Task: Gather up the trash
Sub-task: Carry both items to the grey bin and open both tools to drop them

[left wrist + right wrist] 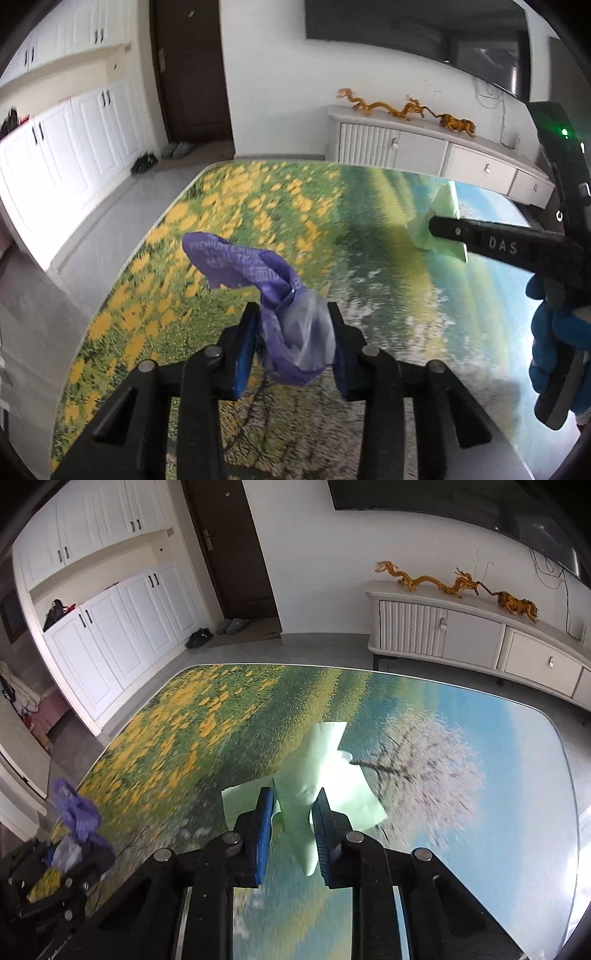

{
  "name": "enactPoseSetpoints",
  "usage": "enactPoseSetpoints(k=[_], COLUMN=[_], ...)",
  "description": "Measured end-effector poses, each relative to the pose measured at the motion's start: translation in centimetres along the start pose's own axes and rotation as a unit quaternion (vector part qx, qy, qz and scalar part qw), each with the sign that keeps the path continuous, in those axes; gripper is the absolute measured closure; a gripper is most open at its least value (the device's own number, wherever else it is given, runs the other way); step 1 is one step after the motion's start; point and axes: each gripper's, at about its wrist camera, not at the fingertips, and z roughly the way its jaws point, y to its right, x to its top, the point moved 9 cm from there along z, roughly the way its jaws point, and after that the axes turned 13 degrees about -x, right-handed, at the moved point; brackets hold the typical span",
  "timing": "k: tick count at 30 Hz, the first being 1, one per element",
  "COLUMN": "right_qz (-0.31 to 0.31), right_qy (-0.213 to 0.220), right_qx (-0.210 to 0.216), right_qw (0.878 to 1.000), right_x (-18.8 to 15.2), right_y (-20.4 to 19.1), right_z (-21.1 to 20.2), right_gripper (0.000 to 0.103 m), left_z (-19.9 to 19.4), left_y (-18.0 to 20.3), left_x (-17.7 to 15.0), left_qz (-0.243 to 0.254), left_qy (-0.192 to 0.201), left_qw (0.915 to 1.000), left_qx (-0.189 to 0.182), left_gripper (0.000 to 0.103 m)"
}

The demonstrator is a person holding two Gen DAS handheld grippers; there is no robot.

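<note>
A crumpled purple plastic tissue wrapper [258,269] sticks up from between the blue pads of my left gripper [291,308], which is shut on it above the table [369,206] printed with a flower landscape. In the right wrist view a pale green sheet of paper [325,760] is pinched between the pads of my right gripper [293,794], its loose part resting on the table [184,720]. The left wrist view shows the same green paper [443,210] at the tip of the right gripper's finger [498,243], held by a blue-gloved hand [550,350]. The purple wrapper [77,812] appears at the lower left of the right wrist view.
A white sideboard [472,635] with golden dragon figures [428,579] stands beyond the table's far edge. White cupboards [103,627] line the left wall beside a dark door [236,546], with shoes [199,637] on the floor. A dark screen [461,498] hangs above the sideboard.
</note>
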Motion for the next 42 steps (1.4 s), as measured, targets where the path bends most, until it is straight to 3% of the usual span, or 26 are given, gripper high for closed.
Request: enactPoseSetpoints(k=[12, 28, 36, 42], right_qz=[0.031, 0.096, 0.151, 0.200], right_qy=[0.030, 0.070, 0.080, 0.080], right_qx=[0.022, -0.005, -0.050, -0.097], right_qw=[0.999, 0.993, 0.984, 0.972], right_x=[-2.8, -6.8, -9.9, -12.7], right_y=[3.1, 11.1, 18.1, 24.5], right_z=[-7.6, -15.6, -18.6, -20.2], right_gripper=[0.085, 0.085, 0.085, 0.085], left_z=[-3.9, -7.0, -6.4, -5.7], left_y=[6.4, 15.0, 22.6, 29.2], left_x=[1.2, 1.4, 0.8, 0.5], left_qz=[0.077, 0.160, 0.205, 0.214], left_qy=[0.032, 0.054, 0.045, 0.023], left_qw=[0.9965, 0.9854, 0.9742, 0.9594], left_qx=[-0.006, -0.024, -0.083, -0.182], left_gripper=[0.070, 0.070, 0.070, 0.071])
